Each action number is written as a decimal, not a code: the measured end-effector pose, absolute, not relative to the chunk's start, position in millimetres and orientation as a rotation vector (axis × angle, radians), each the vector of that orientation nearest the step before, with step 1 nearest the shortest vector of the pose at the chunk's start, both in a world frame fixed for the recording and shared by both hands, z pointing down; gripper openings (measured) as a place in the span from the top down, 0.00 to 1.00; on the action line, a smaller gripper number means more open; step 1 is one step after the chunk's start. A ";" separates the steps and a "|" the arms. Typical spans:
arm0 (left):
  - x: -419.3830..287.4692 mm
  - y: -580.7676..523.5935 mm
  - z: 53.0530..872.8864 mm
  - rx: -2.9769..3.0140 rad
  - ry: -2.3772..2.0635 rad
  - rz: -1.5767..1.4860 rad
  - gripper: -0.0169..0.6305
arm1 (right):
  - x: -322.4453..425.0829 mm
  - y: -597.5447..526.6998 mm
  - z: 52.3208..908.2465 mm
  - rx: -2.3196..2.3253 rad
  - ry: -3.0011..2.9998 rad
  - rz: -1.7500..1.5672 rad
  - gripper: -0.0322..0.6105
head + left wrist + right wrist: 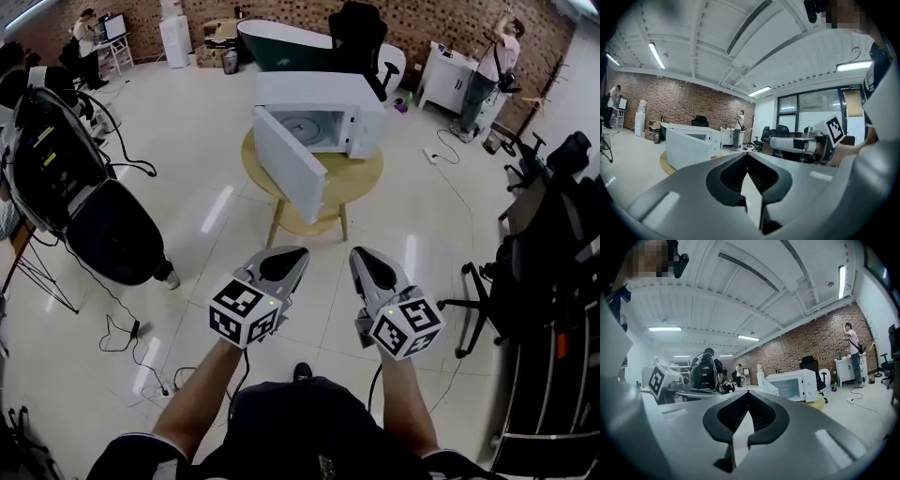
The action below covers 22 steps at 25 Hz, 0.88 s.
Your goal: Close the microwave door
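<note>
A white microwave (323, 117) stands on a small round wooden table (361, 178) a few steps ahead of me. Its door (289, 175) hangs wide open, swung out toward the front left, and the cavity with its turntable shows. Both grippers are held low and close to my body, well short of the table. My left gripper (284, 266) is shut and holds nothing, and so is my right gripper (373, 269). The left gripper view looks over the shut left gripper (746, 156) at the microwave door (687, 151). Beyond the right gripper (748, 394) the microwave (798, 385) shows its open cavity.
A bulky black machine (70, 183) with cables (122, 328) trailing on the floor stands to the left. Black office chairs (553, 234) crowd the right side. Behind the table are another chair (361, 37) and a green tub (281, 45). A person (492, 66) stands at the back right.
</note>
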<state>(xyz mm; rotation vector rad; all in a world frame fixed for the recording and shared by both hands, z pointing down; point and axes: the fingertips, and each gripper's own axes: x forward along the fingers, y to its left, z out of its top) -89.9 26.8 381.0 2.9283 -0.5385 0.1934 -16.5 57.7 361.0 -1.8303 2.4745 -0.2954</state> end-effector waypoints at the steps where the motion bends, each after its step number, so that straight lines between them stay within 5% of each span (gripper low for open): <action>1: -85.2 21.6 382.1 2.924 -0.562 0.198 0.95 | -10.9 54.4 362.5 -1.815 2.488 -0.299 0.95; 22: -30.2 -79.8 417.5 2.845 -0.737 0.248 0.95 | 65.2 -26.3 389.1 -1.759 2.543 -0.344 0.95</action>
